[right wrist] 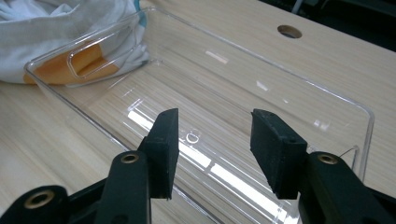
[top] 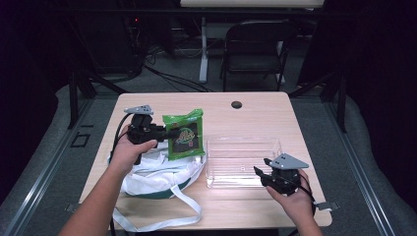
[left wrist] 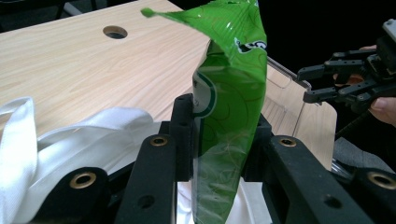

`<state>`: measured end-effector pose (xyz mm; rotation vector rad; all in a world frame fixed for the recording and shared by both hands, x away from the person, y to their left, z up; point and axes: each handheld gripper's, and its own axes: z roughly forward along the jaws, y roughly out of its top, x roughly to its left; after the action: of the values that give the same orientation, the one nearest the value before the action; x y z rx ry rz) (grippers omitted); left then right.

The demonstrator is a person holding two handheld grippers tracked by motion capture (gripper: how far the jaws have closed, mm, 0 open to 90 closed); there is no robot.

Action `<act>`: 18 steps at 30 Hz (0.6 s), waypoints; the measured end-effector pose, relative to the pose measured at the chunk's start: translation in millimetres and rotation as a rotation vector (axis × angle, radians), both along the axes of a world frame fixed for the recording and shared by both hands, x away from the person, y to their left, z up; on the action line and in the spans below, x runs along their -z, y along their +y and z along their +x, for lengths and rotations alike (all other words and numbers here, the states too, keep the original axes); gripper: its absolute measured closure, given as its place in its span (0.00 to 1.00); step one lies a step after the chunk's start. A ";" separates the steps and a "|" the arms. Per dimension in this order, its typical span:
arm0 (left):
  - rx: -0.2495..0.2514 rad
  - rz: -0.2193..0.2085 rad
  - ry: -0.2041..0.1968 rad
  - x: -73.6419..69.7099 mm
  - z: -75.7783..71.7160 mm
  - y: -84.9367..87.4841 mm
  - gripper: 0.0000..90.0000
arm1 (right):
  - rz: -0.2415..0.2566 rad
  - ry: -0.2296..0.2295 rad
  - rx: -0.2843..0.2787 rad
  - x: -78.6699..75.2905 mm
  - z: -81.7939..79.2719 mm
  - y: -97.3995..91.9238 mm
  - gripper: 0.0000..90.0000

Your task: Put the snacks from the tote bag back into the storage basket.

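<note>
Item: green snack bag [top: 184, 134], clamped upright in my left gripper [top: 156, 131] jaws, above the white cloth bag [top: 157, 173]. At its 3 o'clock: clear plastic tray [top: 243, 146] on the surface [top: 255, 110]. My right gripper [right wrist: 212, 140] jaws apart, nothing between them, at the tray's near rim.

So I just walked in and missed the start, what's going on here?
A person works two handheld grippers at a table. The left gripper is clamped on a green snack bag, held up over a white cloth bag. The right gripper is open at the near edge of an empty clear bin.
</note>
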<state>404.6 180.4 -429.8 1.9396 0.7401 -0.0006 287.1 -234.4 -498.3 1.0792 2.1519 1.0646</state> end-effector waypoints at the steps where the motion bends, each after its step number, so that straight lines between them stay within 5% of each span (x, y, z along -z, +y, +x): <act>1: 0.000 0.000 0.000 0.0 0.0 0.0 0.81 | 0.009 0.006 -0.003 0.1 1.1 -0.2 0.61; 18: 0.028 0.013 -0.012 -7.5 1.4 -16.6 0.81 | -0.076 0.048 -0.105 -20.0 21.0 6.8 0.65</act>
<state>406.0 163.8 -422.3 1.9606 0.7059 -0.0013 308.1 -227.7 -478.3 0.9759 2.2895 1.0034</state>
